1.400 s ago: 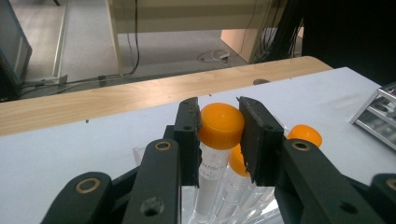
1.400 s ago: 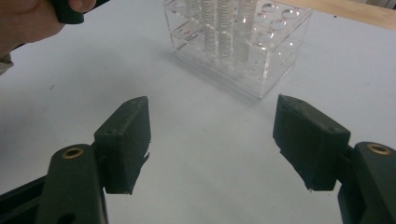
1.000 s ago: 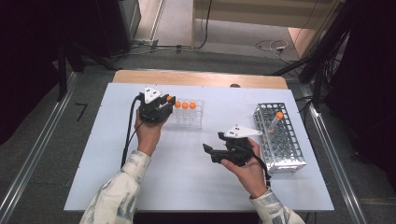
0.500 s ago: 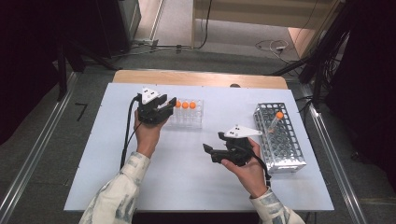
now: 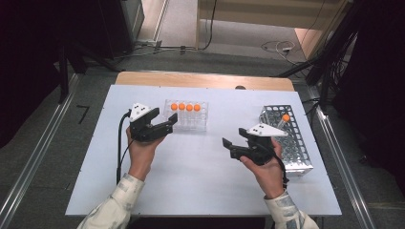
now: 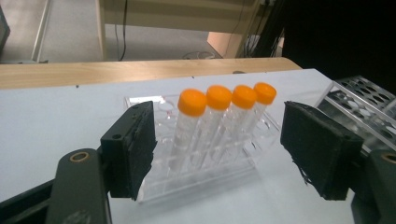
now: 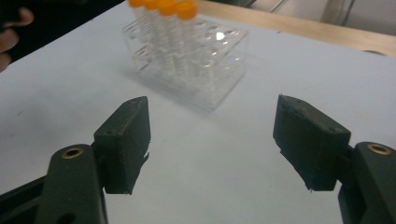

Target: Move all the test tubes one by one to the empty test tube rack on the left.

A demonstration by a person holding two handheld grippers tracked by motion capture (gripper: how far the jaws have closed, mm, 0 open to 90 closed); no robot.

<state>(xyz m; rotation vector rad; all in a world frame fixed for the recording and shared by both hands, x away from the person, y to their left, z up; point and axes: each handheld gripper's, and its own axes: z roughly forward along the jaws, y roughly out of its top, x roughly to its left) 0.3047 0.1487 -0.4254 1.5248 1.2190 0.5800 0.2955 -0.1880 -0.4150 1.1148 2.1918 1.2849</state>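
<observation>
A clear plastic rack (image 5: pixel 186 118) holds a row of several orange-capped tubes (image 5: pixel 186 107) at the back middle of the white table. My left gripper (image 5: pixel 170 123) is just left of it, open, with nothing between its jaws. In the left gripper view the tubes (image 6: pixel 219 100) stand upright in the clear rack (image 6: pixel 201 182), a little beyond the open left gripper (image 6: pixel 215 158). My right gripper (image 5: pixel 228 147) is open and empty at mid-table, pointing left. In its own view the right gripper (image 7: pixel 212 126) faces the clear rack (image 7: pixel 187 60) from a distance.
A metal wire rack (image 5: pixel 288 143) stands at the right of the table with one orange-capped tube (image 5: pixel 285 118) in it. Its corner (image 6: pixel 364 98) shows in the left gripper view. White table surface (image 5: pixel 191 176) lies between the hands and the front edge.
The left gripper has drawn back a little toward the near side, away from the clear rack. The right gripper has hardly shifted. Both stay open.
</observation>
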